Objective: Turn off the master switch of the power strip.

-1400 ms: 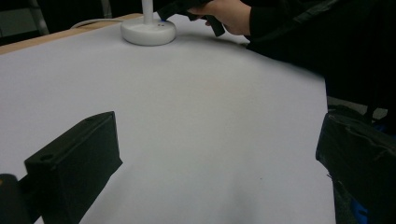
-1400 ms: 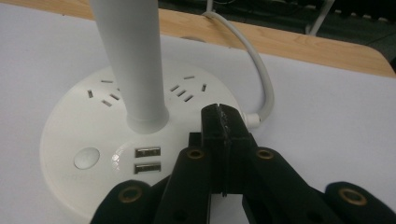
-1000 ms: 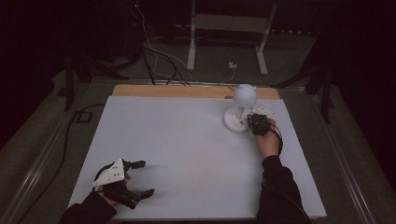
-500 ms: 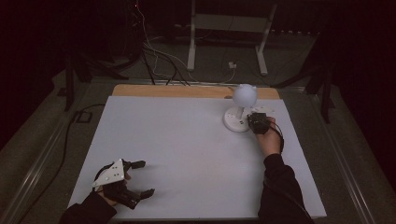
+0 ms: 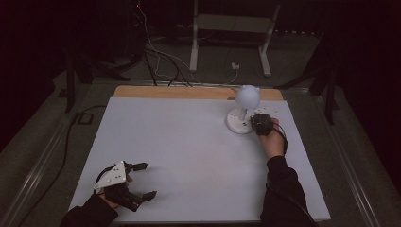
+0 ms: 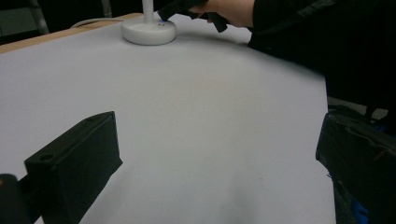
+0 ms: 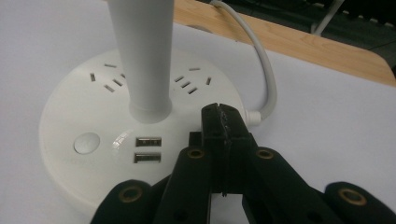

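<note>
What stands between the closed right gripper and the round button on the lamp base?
Nothing visible does. The right gripper, jaws shut, hovers over the lamp base; the round button lies left of the tips, past two USB ports, flush with the surface.

Left tool [image 5: 142, 180] jaws spread; right tool [image 7: 223, 122] jaws closed.

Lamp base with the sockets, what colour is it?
White. The lamp base shows best in the right gripper view, as do its grey slots and USB ports.
</note>
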Action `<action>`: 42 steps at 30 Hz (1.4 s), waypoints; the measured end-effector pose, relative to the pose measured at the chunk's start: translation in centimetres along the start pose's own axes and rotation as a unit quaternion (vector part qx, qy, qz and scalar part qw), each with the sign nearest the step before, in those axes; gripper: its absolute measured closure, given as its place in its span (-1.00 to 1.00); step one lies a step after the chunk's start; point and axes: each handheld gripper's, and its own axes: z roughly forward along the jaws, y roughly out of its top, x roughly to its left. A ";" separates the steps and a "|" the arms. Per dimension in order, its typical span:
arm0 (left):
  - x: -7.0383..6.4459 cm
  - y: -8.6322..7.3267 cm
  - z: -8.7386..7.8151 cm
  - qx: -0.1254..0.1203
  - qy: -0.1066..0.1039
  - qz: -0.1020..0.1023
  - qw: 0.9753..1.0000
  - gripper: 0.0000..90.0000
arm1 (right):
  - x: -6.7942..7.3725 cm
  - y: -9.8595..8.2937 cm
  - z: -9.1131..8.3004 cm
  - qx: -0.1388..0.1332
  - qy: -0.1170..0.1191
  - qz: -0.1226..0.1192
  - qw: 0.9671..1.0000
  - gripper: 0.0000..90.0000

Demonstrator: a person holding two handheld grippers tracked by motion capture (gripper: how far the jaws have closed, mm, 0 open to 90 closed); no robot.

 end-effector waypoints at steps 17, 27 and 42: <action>0.1 0.0 0.0 -0.001 0.001 -0.002 1.000 -0.99 | -1.3 -0.2 -1.1 -0.046 -0.007 0.056 0.997 0.88; 0.0 0.1 -0.1 -0.004 0.001 0.000 1.000 -0.99 | -1.7 -0.1 -2.3 -0.068 0.015 0.070 0.995 0.24; 0.0 0.1 -0.1 -0.006 0.000 0.000 1.000 -0.99 | -1.8 0.1 -4.3 -0.045 0.063 0.096 0.992 -0.77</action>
